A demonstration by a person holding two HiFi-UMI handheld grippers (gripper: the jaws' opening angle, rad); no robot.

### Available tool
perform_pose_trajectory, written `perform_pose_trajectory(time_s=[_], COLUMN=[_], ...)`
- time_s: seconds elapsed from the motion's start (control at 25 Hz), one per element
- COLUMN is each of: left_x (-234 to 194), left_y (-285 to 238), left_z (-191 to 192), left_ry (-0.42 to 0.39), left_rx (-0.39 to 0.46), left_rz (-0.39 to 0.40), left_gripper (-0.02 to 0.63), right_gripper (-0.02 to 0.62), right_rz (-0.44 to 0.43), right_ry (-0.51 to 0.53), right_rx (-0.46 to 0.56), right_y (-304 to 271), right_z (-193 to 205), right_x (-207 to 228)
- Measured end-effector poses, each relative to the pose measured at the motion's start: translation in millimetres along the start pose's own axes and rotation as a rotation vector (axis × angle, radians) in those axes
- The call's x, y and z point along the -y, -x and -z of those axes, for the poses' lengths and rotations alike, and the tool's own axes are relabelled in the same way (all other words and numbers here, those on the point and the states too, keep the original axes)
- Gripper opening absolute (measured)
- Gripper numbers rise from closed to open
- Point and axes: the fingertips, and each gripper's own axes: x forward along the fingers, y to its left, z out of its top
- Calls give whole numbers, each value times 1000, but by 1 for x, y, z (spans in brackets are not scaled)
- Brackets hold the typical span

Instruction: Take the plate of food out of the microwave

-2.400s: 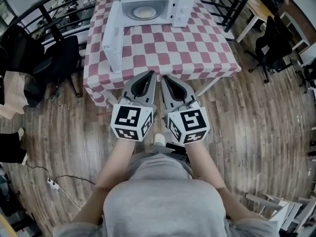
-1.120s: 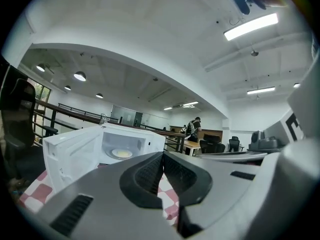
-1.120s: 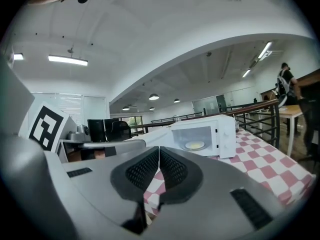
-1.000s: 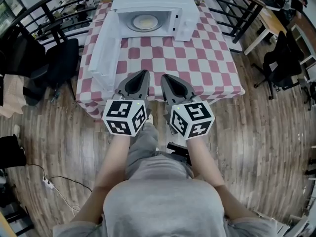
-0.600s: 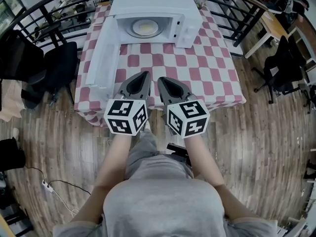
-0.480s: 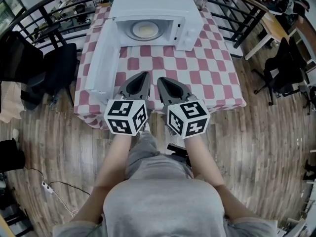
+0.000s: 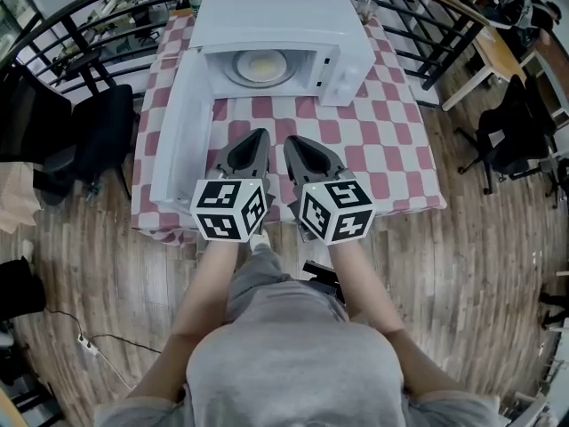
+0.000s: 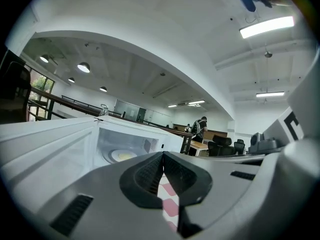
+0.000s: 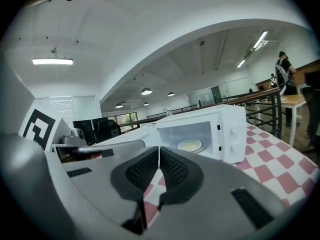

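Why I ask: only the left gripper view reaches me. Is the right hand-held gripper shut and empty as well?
Observer: Yes, the right hand-held gripper has its jaws together with nothing between them.
Operator: Where are both over the table?
Observer: The left hand-held gripper and the right hover side by side over the table's near part, short of the microwave.
Operator: Anything beside the table?
Observer: A black chair stands at its left side.

Bright, even light falls from ceiling strip lights (image 8: 266, 27); shadows soft, focus sharp, strong fisheye bending, dark corners.
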Motion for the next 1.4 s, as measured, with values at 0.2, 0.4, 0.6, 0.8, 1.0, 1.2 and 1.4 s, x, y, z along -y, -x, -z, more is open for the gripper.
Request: perform_pose_trajectory(time_s=[0.2,0.4,0.6,0.8,1.0,1.2,1.4], left_x=[-15,-30,-45,-61,-75,-83,-88], left_y=[-23,-42,-58,-75,-91,-104,-114], left_z=[2,3,-1,-2,-1,5,7], left_ry=[10,25,32,44,57,62,63], left_rx=[-15,-25,-26,-30,-30,-50,-51], left_rz=[-4,-8,-11,-16,-23,-22,-31], left_gripper=[3,3,3,3,3,3,3], right_gripper=[28,117,232,295,291,284,268], right_rz=[55,55,55,56,53,96,133], right_ry=[-90,-166,-221,-240,-234,-297,-408], right_rx=[-25,-57,-64,-95,-139,-131,-108], right_y=[-27,-51,-74,-100,-125,-141,-158], right_z=[4,9,9,12,24,30,33], right_x=[27,41,51,59,68,85,104])
